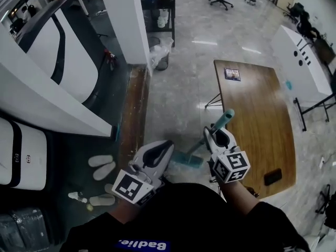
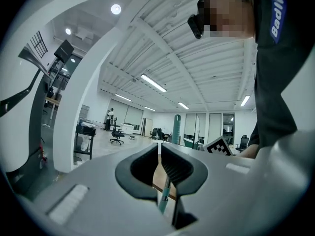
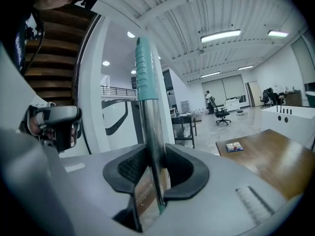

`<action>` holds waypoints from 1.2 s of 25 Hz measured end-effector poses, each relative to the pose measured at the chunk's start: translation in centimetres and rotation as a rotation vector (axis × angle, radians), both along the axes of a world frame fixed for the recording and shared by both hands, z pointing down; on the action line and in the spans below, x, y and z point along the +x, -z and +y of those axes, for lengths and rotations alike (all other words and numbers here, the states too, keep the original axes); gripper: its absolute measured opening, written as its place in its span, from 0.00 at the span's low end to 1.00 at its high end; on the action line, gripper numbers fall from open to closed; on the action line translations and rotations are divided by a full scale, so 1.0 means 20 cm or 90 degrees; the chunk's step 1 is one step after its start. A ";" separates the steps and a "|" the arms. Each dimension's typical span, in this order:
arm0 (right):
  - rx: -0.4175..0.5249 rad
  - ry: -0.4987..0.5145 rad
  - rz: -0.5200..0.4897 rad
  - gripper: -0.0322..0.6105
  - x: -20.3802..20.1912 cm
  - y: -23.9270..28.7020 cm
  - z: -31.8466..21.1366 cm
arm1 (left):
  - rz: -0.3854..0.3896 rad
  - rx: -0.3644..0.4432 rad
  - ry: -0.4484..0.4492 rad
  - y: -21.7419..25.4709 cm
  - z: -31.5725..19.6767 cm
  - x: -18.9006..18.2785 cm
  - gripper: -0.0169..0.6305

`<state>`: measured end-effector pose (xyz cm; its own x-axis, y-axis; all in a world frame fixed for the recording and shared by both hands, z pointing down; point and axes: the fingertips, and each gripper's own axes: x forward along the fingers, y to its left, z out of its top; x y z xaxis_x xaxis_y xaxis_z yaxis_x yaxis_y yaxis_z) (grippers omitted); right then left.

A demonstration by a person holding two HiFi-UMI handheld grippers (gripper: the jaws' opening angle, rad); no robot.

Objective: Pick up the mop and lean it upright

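Observation:
The mop stands almost upright beside the wooden table (image 1: 260, 114). Its teal grip (image 1: 227, 117) is uppermost and its teal head (image 1: 187, 159) lies on the floor below. My right gripper (image 1: 219, 134) is shut on the metal pole just under the grip. In the right gripper view the pole (image 3: 152, 141) runs up between the pads of the right gripper (image 3: 155, 170) to the ribbed teal grip (image 3: 146, 73). My left gripper (image 1: 160, 149) hovers to the left of the mop, apart from it. In its own view the left gripper (image 2: 159, 154) is shut with nothing between its jaws, and the mop pole (image 2: 165, 196) shows beyond them.
On the table lie a small book (image 1: 232, 74) and a dark flat object (image 1: 272, 176). A white pillar (image 1: 127, 20) rises at the upper left, with a bagged bin (image 1: 159, 55) and a black cart (image 1: 157, 9) next to it. Pale slippers (image 1: 102, 165) lie by the left wall.

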<state>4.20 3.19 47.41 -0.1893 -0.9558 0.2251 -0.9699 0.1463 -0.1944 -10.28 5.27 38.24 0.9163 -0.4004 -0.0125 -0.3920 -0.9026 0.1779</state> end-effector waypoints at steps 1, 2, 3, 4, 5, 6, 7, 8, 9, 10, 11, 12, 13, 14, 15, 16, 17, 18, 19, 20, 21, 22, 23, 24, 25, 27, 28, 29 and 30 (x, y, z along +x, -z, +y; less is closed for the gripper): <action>-0.003 -0.014 0.004 0.22 0.00 0.00 -0.04 | 0.005 0.000 -0.006 0.01 -0.06 -0.03 0.09; -0.007 -0.029 0.008 0.22 -0.01 0.01 -0.08 | 0.009 -0.001 -0.012 0.01 -0.11 -0.06 0.09; -0.010 -0.042 0.011 0.22 -0.02 0.01 -0.12 | 0.013 -0.003 -0.018 0.02 -0.16 -0.09 0.09; -0.012 -0.052 0.015 0.22 -0.02 0.02 -0.15 | 0.016 -0.005 -0.022 0.02 -0.21 -0.12 0.09; -0.013 -0.061 0.018 0.22 -0.03 0.02 -0.18 | 0.019 -0.006 -0.026 0.02 -0.25 -0.15 0.09; -0.012 -0.068 0.020 0.21 -0.04 0.03 -0.22 | 0.020 -0.008 -0.028 0.02 -0.30 -0.18 0.09; -0.010 -0.075 0.022 0.21 -0.05 0.03 -0.26 | 0.022 -0.009 -0.028 0.02 -0.34 -0.21 0.09; -0.009 -0.080 0.023 0.21 -0.06 0.04 -0.29 | 0.025 -0.009 -0.027 0.01 -0.38 -0.24 0.09; -0.008 -0.083 0.023 0.21 -0.08 0.05 -0.33 | 0.027 -0.009 -0.024 0.01 -0.42 -0.26 0.09; -0.008 -0.083 0.023 0.21 -0.09 0.05 -0.37 | 0.029 -0.011 -0.022 0.01 -0.46 -0.29 0.09; -0.008 -0.082 0.023 0.21 -0.12 0.06 -0.41 | 0.028 -0.012 -0.019 0.01 -0.49 -0.31 0.06; -0.008 -0.078 0.022 0.21 -0.14 0.07 -0.44 | 0.024 -0.011 -0.017 0.01 -0.51 -0.33 0.06; -0.007 -0.072 0.022 0.21 -0.17 0.08 -0.47 | 0.018 -0.008 -0.016 0.00 -0.53 -0.34 0.05; -0.004 -0.064 0.021 0.21 -0.21 0.09 -0.50 | 0.012 -0.006 -0.014 0.01 -0.55 -0.36 0.05; -0.001 -0.055 0.020 0.21 -0.23 0.11 -0.52 | 0.011 -0.005 -0.010 0.01 -0.56 -0.37 0.05; 0.003 -0.047 0.019 0.21 -0.26 0.12 -0.54 | 0.013 -0.005 -0.004 0.01 -0.58 -0.38 0.05; 0.007 -0.038 0.017 0.21 -0.28 0.13 -0.57 | 0.018 -0.005 0.003 0.01 -0.59 -0.39 0.05; 0.009 -0.029 0.015 0.21 -0.29 0.13 -0.60 | 0.023 -0.006 0.010 0.01 -0.61 -0.40 0.06; 0.011 -0.021 0.012 0.21 -0.30 0.13 -0.63 | 0.026 -0.007 0.016 0.01 -0.63 -0.40 0.06; 0.011 -0.012 0.009 0.21 -0.31 0.13 -0.65 | 0.026 -0.008 0.022 0.01 -0.65 -0.40 0.06; 0.011 -0.004 0.006 0.21 -0.31 0.12 -0.68 | 0.023 -0.008 0.029 0.00 -0.67 -0.39 0.06; 0.010 0.004 0.002 0.21 -0.32 0.11 -0.71 | 0.017 -0.009 0.036 -0.01 -0.69 -0.39 0.06; 0.010 0.012 -0.001 0.21 -0.32 0.11 -0.73 | 0.010 -0.011 0.044 -0.01 -0.71 -0.39 0.06; 0.010 0.021 -0.005 0.21 -0.32 0.11 -0.76 | 0.002 -0.013 0.054 -0.02 -0.73 -0.38 0.06; 0.011 0.031 -0.009 0.21 -0.32 0.11 -0.79 | -0.004 -0.013 0.063 -0.01 -0.76 -0.37 0.06; 0.013 0.054 -0.017 0.21 -0.32 0.11 -0.84 | -0.003 -0.003 0.076 0.01 -0.81 -0.34 0.06; 0.015 0.066 -0.021 0.21 -0.31 0.11 -0.87 | -0.003 0.002 0.084 0.02 -0.84 -0.32 0.06; 0.019 0.079 -0.025 0.21 -0.30 0.12 -0.89 | -0.005 0.005 0.093 0.04 -0.88 -0.29 0.06; 0.023 0.093 -0.028 0.21 -0.29 0.13 -0.92 | -0.009 0.008 0.103 0.06 -0.91 -0.26 0.06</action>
